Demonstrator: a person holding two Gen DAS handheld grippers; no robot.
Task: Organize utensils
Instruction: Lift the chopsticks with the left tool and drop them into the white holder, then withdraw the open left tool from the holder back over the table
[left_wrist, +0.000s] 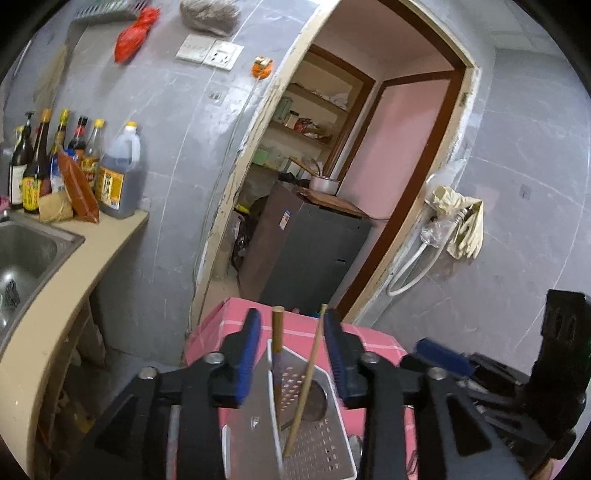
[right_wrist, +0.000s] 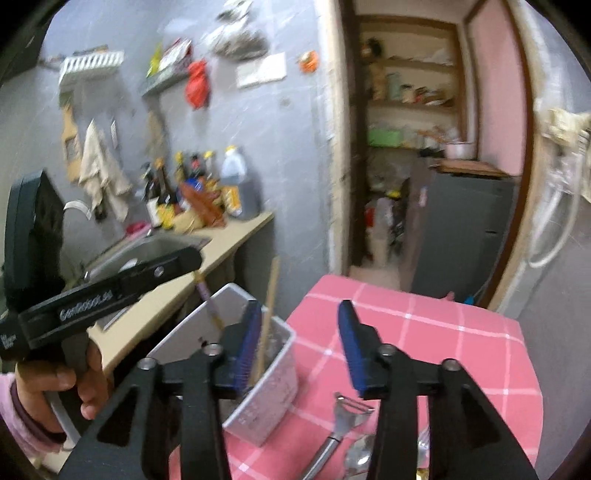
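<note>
A white perforated utensil holder (left_wrist: 314, 421) stands on the pink checked tablecloth (left_wrist: 295, 325), right under my open left gripper (left_wrist: 291, 350). A wooden chopstick (left_wrist: 308, 380) and a brown-handled knife (left_wrist: 277, 339) stick out of it. In the right wrist view the holder (right_wrist: 266, 373) sits left of my open, empty right gripper (right_wrist: 301, 347). A metal peeler (right_wrist: 340, 424) and a spoon (right_wrist: 360, 454) lie on the cloth (right_wrist: 424, 332) below that gripper.
A beige counter (left_wrist: 55, 295) with a steel sink (left_wrist: 26, 254) and several sauce bottles (left_wrist: 74, 166) runs along the left. An open doorway (left_wrist: 332, 184) with a dark cabinet (left_wrist: 306, 251) lies ahead. The left gripper's body (right_wrist: 92, 291) shows at the left.
</note>
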